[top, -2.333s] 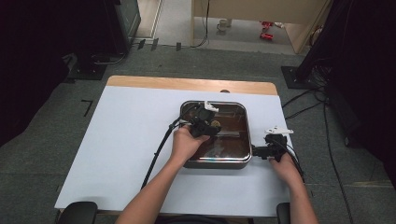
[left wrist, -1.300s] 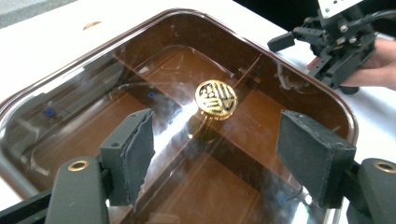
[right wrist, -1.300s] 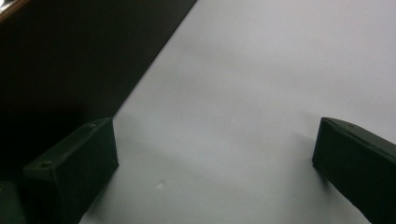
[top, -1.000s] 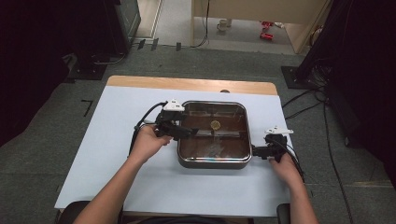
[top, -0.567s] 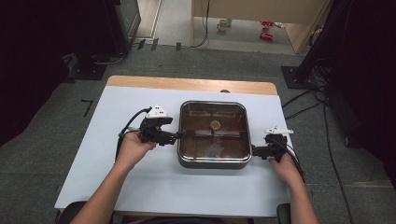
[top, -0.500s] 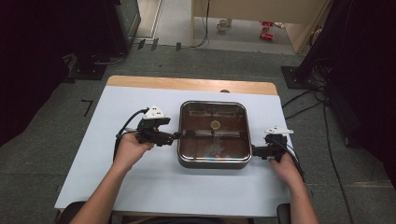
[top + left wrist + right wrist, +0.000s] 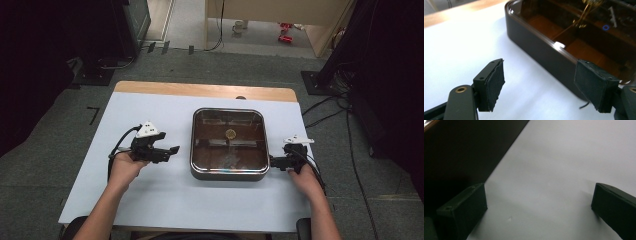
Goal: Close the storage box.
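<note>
- The square dark pan [image 7: 229, 144] is sitting mid-table on the white table cover [image 7: 150, 195].
- The left gripper [image 7: 172, 149] is hovering just left of the pan, jaws spread, likely lining up on its wall.
- The right gripper [image 7: 271, 161] is waiting at the pan's near right corner, jaws wide apart and gripping nothing.

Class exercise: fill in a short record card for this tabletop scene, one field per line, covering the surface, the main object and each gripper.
Surface: white table
Main object: square dark pan with a glass lid, centre-right
Left gripper: open, empty, left of the pan, apart from it
Right gripper: open, empty, close against the pan's right side
</note>
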`<state>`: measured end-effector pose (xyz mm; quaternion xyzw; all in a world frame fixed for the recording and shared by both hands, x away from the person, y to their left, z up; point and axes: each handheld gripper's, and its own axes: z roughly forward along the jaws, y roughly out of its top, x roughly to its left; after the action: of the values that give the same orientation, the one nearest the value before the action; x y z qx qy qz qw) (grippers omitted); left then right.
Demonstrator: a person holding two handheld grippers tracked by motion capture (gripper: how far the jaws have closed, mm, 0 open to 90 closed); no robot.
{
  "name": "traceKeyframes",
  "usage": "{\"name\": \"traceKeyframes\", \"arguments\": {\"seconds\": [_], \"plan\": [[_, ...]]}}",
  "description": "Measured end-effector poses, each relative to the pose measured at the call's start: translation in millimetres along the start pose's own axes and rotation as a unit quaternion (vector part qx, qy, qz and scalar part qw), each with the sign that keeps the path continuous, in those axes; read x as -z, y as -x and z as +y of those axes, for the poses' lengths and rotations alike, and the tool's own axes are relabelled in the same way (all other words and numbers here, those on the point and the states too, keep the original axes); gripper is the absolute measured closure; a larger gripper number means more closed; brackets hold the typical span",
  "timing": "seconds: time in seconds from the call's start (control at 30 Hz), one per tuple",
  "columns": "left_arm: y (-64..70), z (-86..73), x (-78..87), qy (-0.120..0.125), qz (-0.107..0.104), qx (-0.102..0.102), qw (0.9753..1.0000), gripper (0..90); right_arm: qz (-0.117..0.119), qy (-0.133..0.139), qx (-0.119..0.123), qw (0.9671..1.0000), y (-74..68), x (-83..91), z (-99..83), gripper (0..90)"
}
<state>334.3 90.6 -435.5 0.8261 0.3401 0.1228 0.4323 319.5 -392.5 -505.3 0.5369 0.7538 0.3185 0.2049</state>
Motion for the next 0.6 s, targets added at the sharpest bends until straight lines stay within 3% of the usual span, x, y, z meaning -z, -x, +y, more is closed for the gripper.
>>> {"name": "traceKeyframes", "arguments": {"seconds": [0.43,0.6], "plan": [[-8.1,-27.5,-5.4,-0.025,0.016,0.028,0.9992,24.3,0.0,0.0,0.0,1.0,0.0,0.0,0.0,0.0],[-11.9,-34.9,-17.2,-0.061,0.036,0.039,0.9967,24.6,0.0,0.0,0.0,1.0,0.0,0.0,0.0,0.0]]}}
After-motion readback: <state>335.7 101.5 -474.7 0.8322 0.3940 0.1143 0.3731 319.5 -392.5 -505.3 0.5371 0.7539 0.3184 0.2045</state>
